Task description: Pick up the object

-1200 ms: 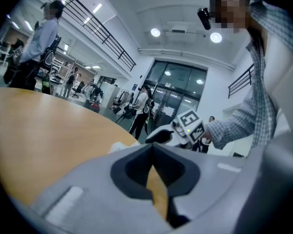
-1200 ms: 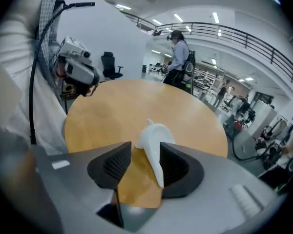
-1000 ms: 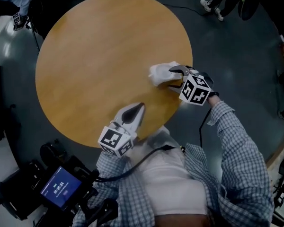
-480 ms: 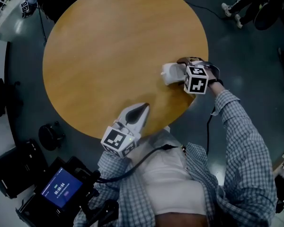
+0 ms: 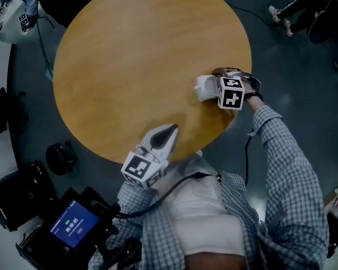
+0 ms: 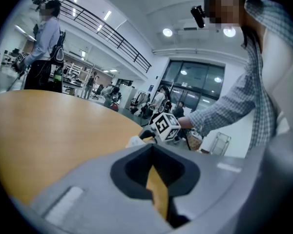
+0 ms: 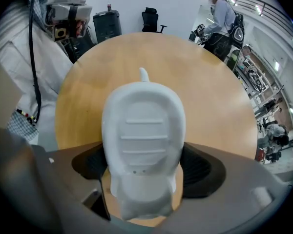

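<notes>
Pale wood, round tabletop [image 5: 129, 55], on a dark floor. One white object [image 7: 143, 145]: moulded plastic with a rounded back, three shallow ribs across the top and a small tip at the far end. It lies flat on the tabletop near the rim on the wearer's right side. Right gripper [image 5: 210, 88]: set level round the object, marker cube [image 5: 232, 93] behind it. Its fingers are opening, with the object between them and the dark pads beside its flanks, not pressing on it. Left gripper [image 5: 170, 129]: over the near rim of the tabletop, well apart from the object, fingers together and nothing between them. Wearer: checked sleeve [image 5: 287, 167], with a black cable [image 5: 174, 187] running across the chest. Black device with a lit blue screen [image 5: 73, 224] stands on the floor beside the tabletop. A second person [image 7: 223, 13] stands beyond the tabletop's far side.
</notes>
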### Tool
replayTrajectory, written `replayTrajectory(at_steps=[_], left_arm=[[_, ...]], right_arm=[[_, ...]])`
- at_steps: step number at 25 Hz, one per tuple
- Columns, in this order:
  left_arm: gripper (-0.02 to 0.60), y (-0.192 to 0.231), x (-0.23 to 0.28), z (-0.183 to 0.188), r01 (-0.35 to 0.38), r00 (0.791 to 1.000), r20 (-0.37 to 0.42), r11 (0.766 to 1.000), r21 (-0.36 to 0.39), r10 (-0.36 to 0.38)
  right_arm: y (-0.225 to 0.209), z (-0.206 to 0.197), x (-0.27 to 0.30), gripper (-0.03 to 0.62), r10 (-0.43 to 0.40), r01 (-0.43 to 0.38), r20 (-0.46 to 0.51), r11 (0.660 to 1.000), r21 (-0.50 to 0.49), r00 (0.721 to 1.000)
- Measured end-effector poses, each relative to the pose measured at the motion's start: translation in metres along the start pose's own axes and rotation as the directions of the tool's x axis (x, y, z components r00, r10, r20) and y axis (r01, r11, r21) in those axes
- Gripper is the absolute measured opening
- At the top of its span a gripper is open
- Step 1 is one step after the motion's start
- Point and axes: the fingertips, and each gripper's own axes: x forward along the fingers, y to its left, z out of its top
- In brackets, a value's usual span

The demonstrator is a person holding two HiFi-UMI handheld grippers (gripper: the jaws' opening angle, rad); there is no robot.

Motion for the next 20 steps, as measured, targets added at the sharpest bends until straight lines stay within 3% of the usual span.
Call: replayTrajectory(at_steps=[3,10,14,20], left_arm=[[-0.002,-0.001,0.002,0.000,0.003,1.000,0.001,1.000,0.002,-0.003],[-0.002,-0.001,0.006,0.006,0.028,1.000,0.013,0.999,0.017,-0.029],[-0.002,-0.003,0.008,0.008,0.068,0.997,0.023,0.997,0.043,-0.069],[-0.002,-0.013,0.018,0.028,0.104,0.992,0.060,0.992,0.070,-0.108]], right_arm=[[-0.001,-0.004,-0.001,0.448,-0.010,0.010,0.020,0.999,0.039,1.000],[-0.003,0.006,-0.021,0.448,-0.072,0.026,0.173,0.967,0.255,0.982],[0.002,0.013,-0.037,0.448,-0.146,0.043,0.251,0.927,0.373,0.957],[0.011,0.023,-0.071,0.448,-0.257,0.037,0.364,0.857,0.514,0.895]])
